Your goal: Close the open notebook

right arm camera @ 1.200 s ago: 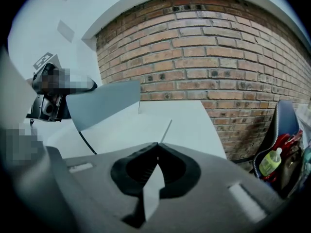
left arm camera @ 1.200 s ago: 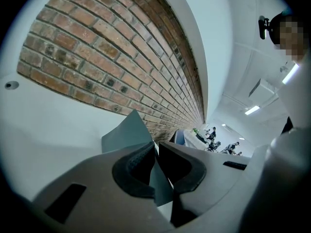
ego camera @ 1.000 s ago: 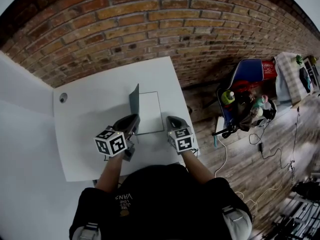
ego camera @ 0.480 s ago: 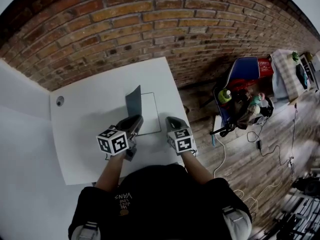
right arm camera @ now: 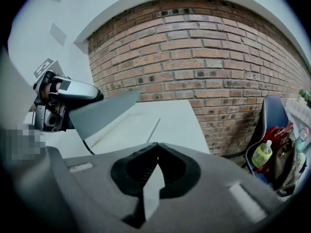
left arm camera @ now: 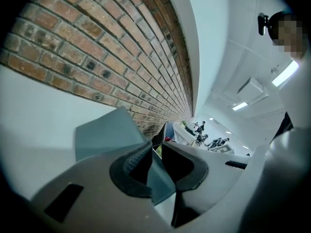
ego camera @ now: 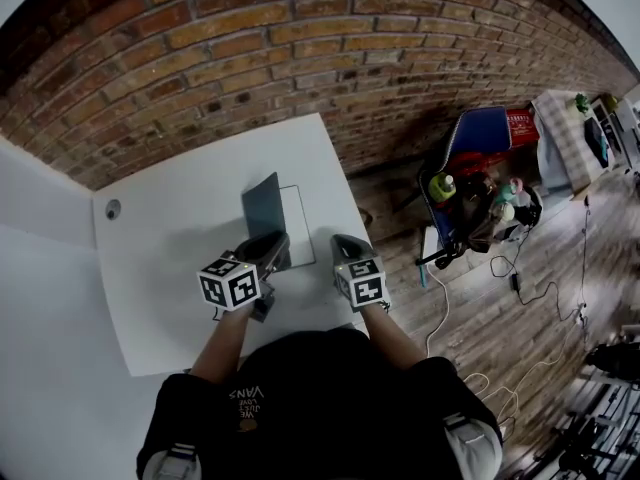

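The notebook's white page (ego camera: 297, 224) lies flat on the white table (ego camera: 170, 258). Its grey-blue cover (ego camera: 260, 208) stands raised at the page's left edge, slanting over the page (right arm camera: 131, 125). My left gripper (ego camera: 272, 250) is at the cover's near edge. In the left gripper view the cover (left arm camera: 104, 132) runs between the jaws of the left gripper (left arm camera: 155, 152); they are opening and a gap shows beside the sheet. The right gripper (ego camera: 345, 243) hovers to the right of the notebook. It is the right gripper (right arm camera: 158, 143) whose tips meet, with nothing held.
A brick wall (ego camera: 300, 58) runs behind the table. A round cable hole (ego camera: 112, 209) sits at the table's far left. To the right, on the wooden floor, stands a blue chair (ego camera: 480, 138) loaded with bottles and bags. A white wall (ego camera: 40, 298) borders the left.
The cover has swung from nearly edge-on to showing a broader face in the head view. The left gripper has shifted slightly towards the notebook. The right gripper has stayed put.
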Demonstrator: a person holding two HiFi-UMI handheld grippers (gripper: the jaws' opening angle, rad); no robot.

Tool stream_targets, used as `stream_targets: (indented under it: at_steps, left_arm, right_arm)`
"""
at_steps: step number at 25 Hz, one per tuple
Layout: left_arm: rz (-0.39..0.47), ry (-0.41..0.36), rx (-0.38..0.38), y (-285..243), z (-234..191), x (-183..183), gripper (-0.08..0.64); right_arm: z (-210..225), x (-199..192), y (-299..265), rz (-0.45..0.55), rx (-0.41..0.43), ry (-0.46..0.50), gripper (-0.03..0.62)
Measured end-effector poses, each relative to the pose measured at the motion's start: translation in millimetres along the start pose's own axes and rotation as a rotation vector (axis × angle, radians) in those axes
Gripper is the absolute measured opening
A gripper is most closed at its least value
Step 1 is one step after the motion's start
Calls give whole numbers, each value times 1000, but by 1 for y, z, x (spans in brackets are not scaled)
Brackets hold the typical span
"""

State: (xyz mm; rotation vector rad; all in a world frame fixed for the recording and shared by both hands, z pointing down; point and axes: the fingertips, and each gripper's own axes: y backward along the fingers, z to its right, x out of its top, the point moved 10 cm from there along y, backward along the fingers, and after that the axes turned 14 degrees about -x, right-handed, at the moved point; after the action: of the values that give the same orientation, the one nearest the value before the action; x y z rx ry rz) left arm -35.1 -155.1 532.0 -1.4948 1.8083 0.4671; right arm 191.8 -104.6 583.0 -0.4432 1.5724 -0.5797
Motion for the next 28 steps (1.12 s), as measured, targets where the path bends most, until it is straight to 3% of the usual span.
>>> stream_targets:
  at_steps: [8, 20, 28]
  left_arm:
    - [-48, 8, 1, -4, 2, -8, 72]
    - [-30, -6, 19, 3, 6, -9, 72]
    - [7, -34, 69, 22, 12, -8, 71]
  right_arm:
    - [3, -2, 2, 1, -1, -1, -2]
    - [-2, 2, 5, 34, 17, 1, -2]
    - [-10, 14, 14, 60, 29, 12, -2]
